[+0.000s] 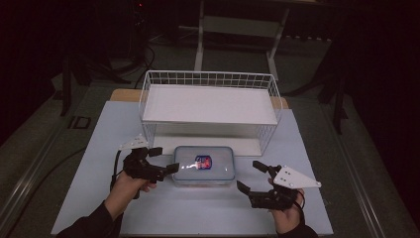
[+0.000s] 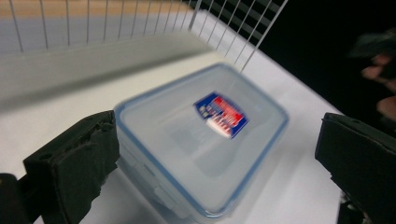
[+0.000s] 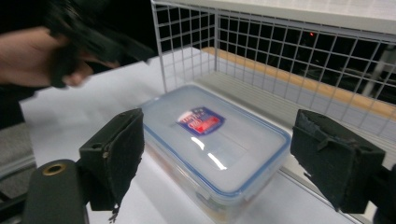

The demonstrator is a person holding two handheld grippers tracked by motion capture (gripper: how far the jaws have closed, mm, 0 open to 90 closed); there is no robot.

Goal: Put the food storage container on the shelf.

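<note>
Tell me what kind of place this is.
Probably a dim lab or data-recording setup: a white-covered table, one plastic container before a wire shelf rack, and equipment stands behind in the dark.

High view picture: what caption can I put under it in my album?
Two open hand-held grippers, left and right, flank a lidded plastic box before a white wire shelf.

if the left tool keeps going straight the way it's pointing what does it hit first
Most likely the lidded plastic container: it lies between the left tool's open jaws, dead ahead. The wire rack stands behind it.
</note>
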